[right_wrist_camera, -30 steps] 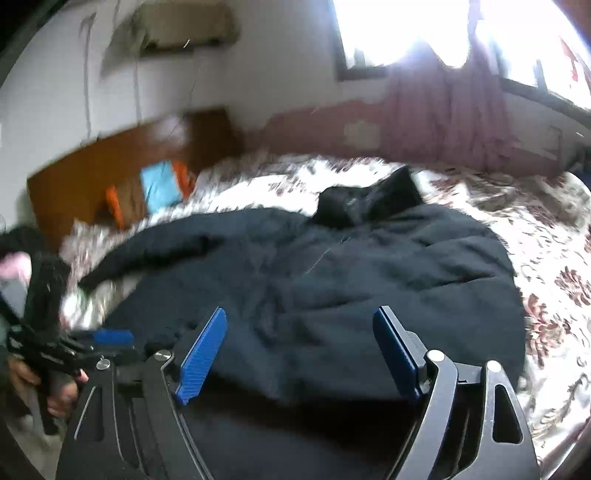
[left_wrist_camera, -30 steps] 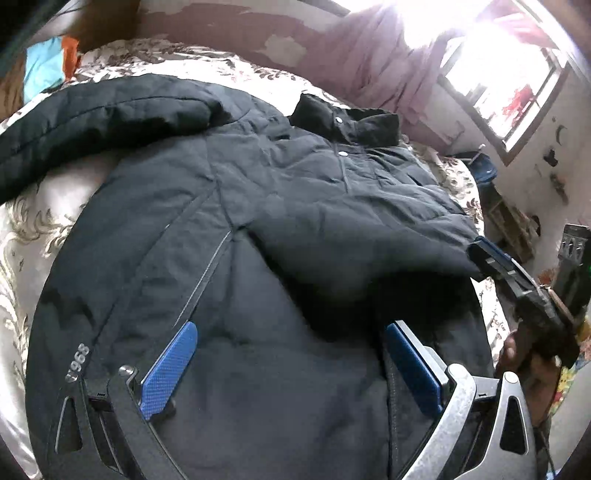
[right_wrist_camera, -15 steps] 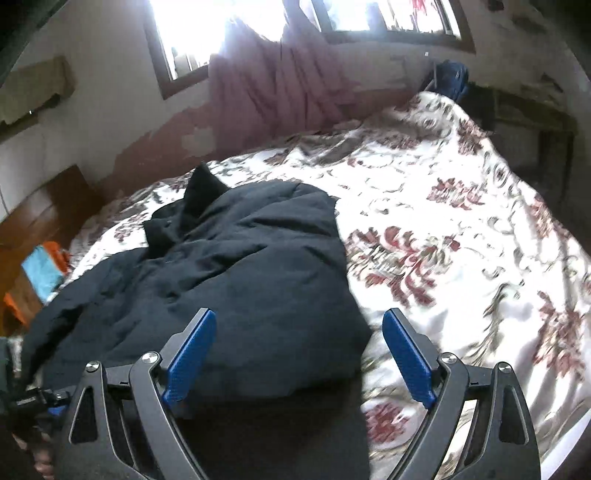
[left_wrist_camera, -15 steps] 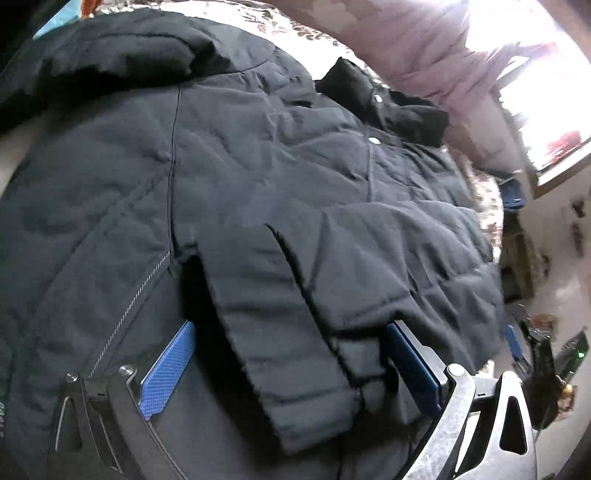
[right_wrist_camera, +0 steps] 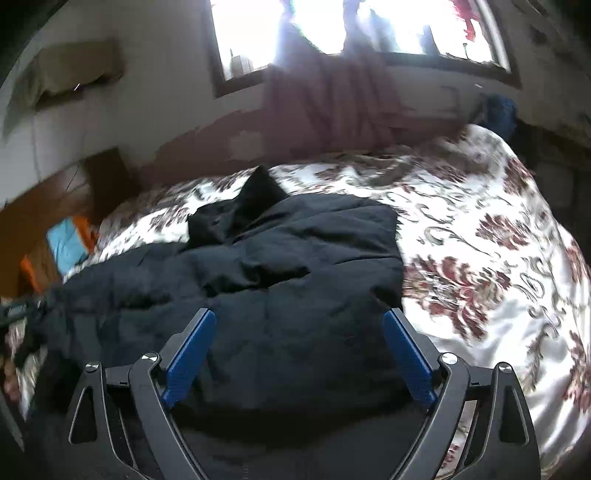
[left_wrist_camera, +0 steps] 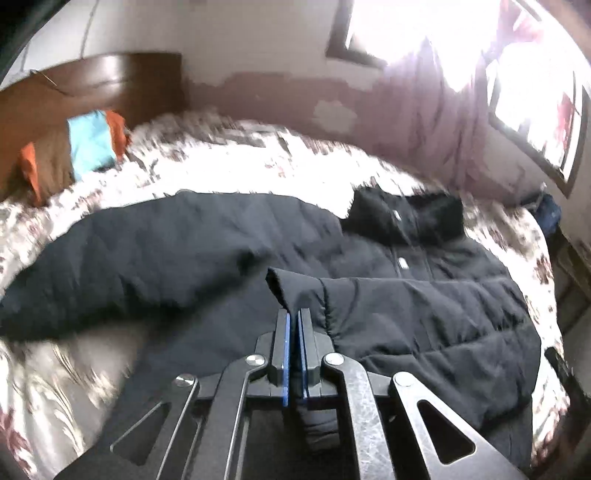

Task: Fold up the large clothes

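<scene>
A large black padded jacket [left_wrist_camera: 424, 306] lies spread on the floral bed [left_wrist_camera: 258, 155], its collar [left_wrist_camera: 406, 214] toward the far wall. My left gripper [left_wrist_camera: 293, 314] is shut on a sleeve cuff [left_wrist_camera: 295, 288] of the jacket and holds it lifted above the body. One sleeve [left_wrist_camera: 147, 251] stretches out to the left. In the right wrist view the jacket [right_wrist_camera: 295, 266] lies bunched. My right gripper [right_wrist_camera: 299, 343] is open and empty, hovering over the jacket's near part.
A wooden headboard [left_wrist_camera: 92, 85] with blue and orange cloth [left_wrist_camera: 90, 140] stands at the back left. A pink curtain [right_wrist_camera: 332, 99] hangs under bright windows [right_wrist_camera: 351, 26]. Bare floral bedspread [right_wrist_camera: 498, 240] lies to the right of the jacket.
My left gripper has closed on the sleeve cuff and lifted it, pulling back from the jacket. My right gripper has stayed open and swung back over the jacket.
</scene>
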A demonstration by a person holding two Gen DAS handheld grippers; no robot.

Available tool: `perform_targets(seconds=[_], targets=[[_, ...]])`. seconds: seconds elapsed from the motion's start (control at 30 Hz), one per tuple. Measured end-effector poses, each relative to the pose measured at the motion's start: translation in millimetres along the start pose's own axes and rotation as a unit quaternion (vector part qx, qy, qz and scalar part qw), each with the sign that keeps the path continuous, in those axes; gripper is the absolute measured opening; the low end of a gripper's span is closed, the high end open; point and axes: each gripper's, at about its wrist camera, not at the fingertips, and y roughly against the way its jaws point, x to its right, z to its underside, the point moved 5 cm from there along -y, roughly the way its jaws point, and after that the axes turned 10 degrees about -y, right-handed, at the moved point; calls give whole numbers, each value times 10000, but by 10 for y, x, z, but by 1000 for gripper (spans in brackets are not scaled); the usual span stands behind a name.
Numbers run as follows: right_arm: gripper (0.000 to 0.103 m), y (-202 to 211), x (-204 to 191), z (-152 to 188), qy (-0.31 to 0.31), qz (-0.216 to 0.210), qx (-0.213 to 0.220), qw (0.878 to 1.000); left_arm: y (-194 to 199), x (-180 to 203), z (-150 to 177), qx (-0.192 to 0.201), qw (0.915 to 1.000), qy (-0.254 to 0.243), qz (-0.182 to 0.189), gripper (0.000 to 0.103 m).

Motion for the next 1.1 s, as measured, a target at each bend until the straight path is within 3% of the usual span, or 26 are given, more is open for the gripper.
perform_targets(seconds=[0.1, 0.2, 0.37, 0.63, 0.8, 0.87, 0.93, 0.97, 1.0, 1.1], targets=[[89, -174, -126, 143, 308, 53, -291, 9991, -196, -71, -51, -21, 9991, -284, -311, 5], [90, -387, -139, 286, 491, 271, -716, 9959, -451, -72, 107, -401, 9971, -508, -387, 5], [92, -446, -58, 297, 264, 36, -823, 9962, -713, -163, 448, -935, 9950, -215, -273, 6], [93, -384, -47, 279, 215, -173, -821, 9962, -816, -185, 566, -1076, 9942, -24, 39, 9], [93, -50, -115, 197, 643, -43, -976, 9931, -665, -340, 597, -1192, 9862, 708, 903, 31], [93, 207, -214, 182, 945, 52, -934, 9911, -527, -404, 587, -1040, 9864, 803, 991, 41], [93, 470, -292, 199, 1101, 123, -851, 9902, -311, -505, 559, -724, 9875, 915, 1057, 61], [93, 656, -356, 246, 1164, 144, -812, 9898, -209, -556, 547, -591, 9874, 973, 1100, 78], [93, 782, -385, 274, 1177, 129, -817, 9896, -62, -644, 535, -408, 9863, 1093, 1162, 85], [93, 1264, -580, 435, 1286, 156, -604, 9897, 194, -857, 527, -290, 9825, 1277, 1327, 89]])
